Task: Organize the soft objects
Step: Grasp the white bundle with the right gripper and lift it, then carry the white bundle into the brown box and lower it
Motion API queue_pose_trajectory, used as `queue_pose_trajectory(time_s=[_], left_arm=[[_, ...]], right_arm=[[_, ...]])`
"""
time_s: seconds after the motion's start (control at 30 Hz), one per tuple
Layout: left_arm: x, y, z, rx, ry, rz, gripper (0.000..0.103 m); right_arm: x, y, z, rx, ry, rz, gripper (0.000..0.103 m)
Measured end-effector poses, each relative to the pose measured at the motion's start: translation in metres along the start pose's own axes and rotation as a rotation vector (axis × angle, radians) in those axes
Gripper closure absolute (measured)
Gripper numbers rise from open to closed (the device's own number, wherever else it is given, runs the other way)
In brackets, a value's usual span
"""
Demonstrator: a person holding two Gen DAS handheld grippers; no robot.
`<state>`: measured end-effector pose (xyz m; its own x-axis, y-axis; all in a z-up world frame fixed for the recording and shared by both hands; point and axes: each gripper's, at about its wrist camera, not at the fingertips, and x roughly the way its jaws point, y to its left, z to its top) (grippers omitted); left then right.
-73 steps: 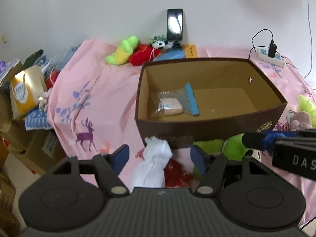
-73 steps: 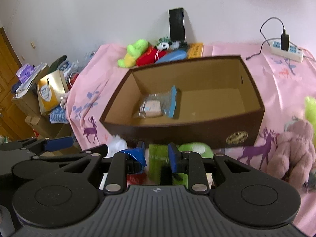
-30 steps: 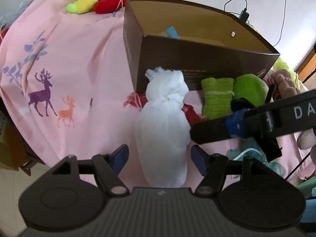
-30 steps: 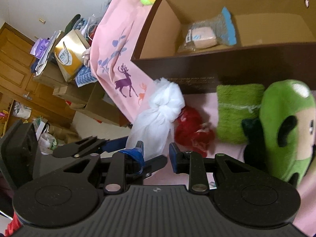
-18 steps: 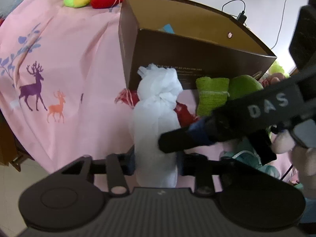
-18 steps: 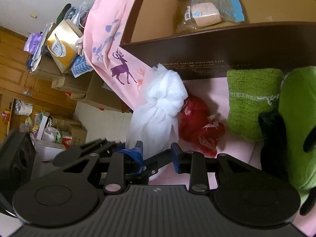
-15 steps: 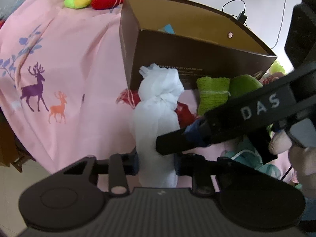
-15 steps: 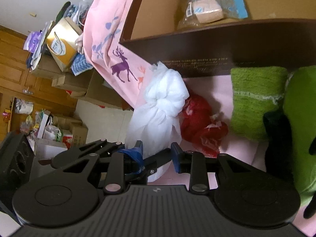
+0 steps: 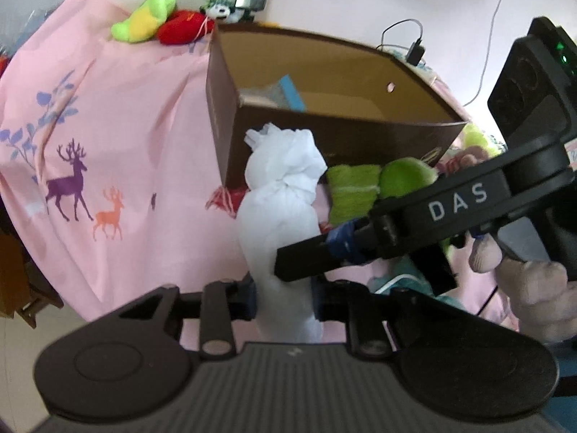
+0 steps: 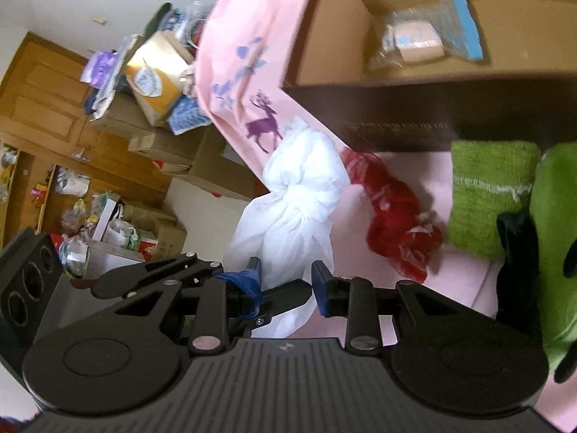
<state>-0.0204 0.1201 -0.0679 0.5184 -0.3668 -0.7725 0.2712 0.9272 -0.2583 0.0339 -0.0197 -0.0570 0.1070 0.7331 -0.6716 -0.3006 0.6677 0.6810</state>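
My black plastic left hand-held gripper [image 9: 285, 297] is showing ribbed housing, silver screws and blue pads; the right hand-held gripper [image 10: 285, 283] is wearing white "DAS" lettering.

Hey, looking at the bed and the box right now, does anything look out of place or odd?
Mostly the white knotted bundle: it hangs past the edge of the pink sheet, pinched at its lower end by the left hand-held gripper. The brown box holds only one clear packet, while soft toys lie outside it.

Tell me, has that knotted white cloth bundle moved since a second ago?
Yes. The knotted white cloth bundle, clamped by the left gripper, has risen against the brown cardboard box.
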Motion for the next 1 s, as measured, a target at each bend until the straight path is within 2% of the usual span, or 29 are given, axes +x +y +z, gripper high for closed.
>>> queue_pose_trajectory(time_s=[0.27, 0.47, 0.73, 1.0], left_arm=[[-0.03, -0.018, 0.018, 0.067, -0.084, -0.034, 0.085], [-0.039, -0.033, 0.043, 0.117, -0.16, -0.058, 0.085], [-0.033, -0.049, 0.096, 0.165, -0.248, -0.089, 0.085], [-0.008, -0.05, 0.156, 0.153, -0.293, -0.084, 0.085]], right_arm=[[-0.031, 0.02, -0.001, -0.09, -0.113, 0.018, 0.089], [-0.055, 0.025, 0.01, -0.11, -0.213, 0.013, 0.089], [-0.089, 0.034, 0.042, -0.206, -0.337, -0.081, 0.089], [-0.103, 0.031, 0.09, -0.29, -0.397, -0.18, 0.089]])
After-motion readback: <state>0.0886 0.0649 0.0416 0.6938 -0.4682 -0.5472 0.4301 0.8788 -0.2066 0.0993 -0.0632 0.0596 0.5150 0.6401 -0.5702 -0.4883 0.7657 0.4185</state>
